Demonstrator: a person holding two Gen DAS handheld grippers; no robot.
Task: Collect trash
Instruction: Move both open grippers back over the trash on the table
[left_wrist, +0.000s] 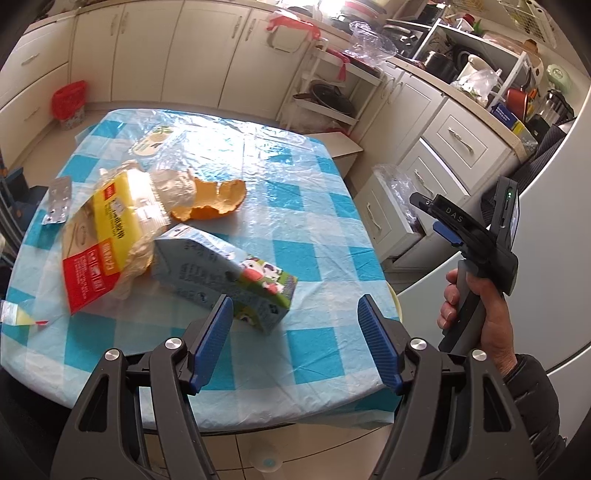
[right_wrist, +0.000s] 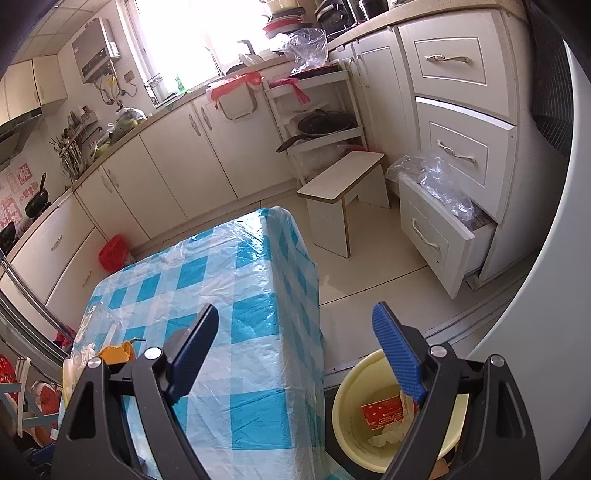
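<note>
Carton (left_wrist: 236, 280) near bench (left_wrist: 314, 236) edge may slide off if nudged; both hand-held grippers, left (left_wrist: 295, 328) and right (right_wrist: 295, 350), gape empty.

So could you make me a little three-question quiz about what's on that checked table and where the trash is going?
1. True or false: the left gripper is closed on the milk carton.
2. Which lies nearest the left gripper? A) the orange peel B) the milk carton C) the foil blister pack
3. Fill in: the yellow bucket on the floor beside the table already holds a ____ packet and some crumpled white paper.

Key:
1. False. Its jaws stand open and empty, with the carton just beyond the fingertips.
2. B
3. red
</note>
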